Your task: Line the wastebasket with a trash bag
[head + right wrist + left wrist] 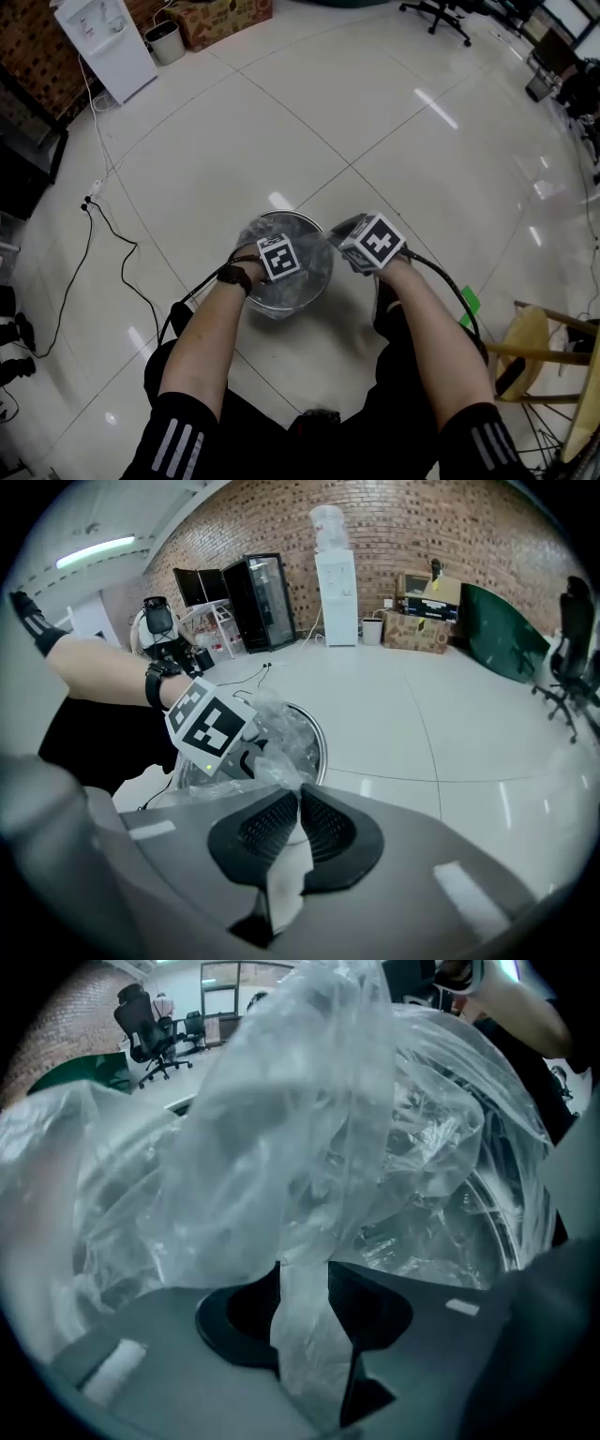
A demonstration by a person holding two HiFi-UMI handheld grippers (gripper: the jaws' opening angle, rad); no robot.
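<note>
**Left tongs** (303, 1305), grey body with two black pads and a marker cube. The jaws are standing partly apart and pinching a thick, bunched fold of the clear, crinkled plastic trash bag (309, 1129). The fold is filling the gap between the pads, and the rest of the film is billowing up ahead of them.

**Right tongs** (298, 819), same build. The jaws are pressing almost together on a thin strip of the same film, and its loose end is trailing out behind the pads.

Both tongs are pointing steeply down, side by side. The left tongs are hanging over the mouth of the round, shiny metal wastebasket (281, 219). The right tongs are hovering at its rim, on the side away from the left pair.

The bag is lying bunched inside the wastebasket below the left tongs, with film running up to both pairs of jaws. The rim ahead of the tongs is showing bare.

A black wristband (234, 277) is circling the wrist behind the left tongs.

The wastebasket is standing on a glossy white tiled floor (375, 122).
- A thin black cable (112, 234) is snaking away on the left tongs' side.
- A pale wooden seat (544, 347) is standing out beyond the right tongs.
- Well ahead of both tongs, a white water dispenser (103, 37), a brown cardboard box (220, 17) and a black office chair (441, 14) are standing.
</note>
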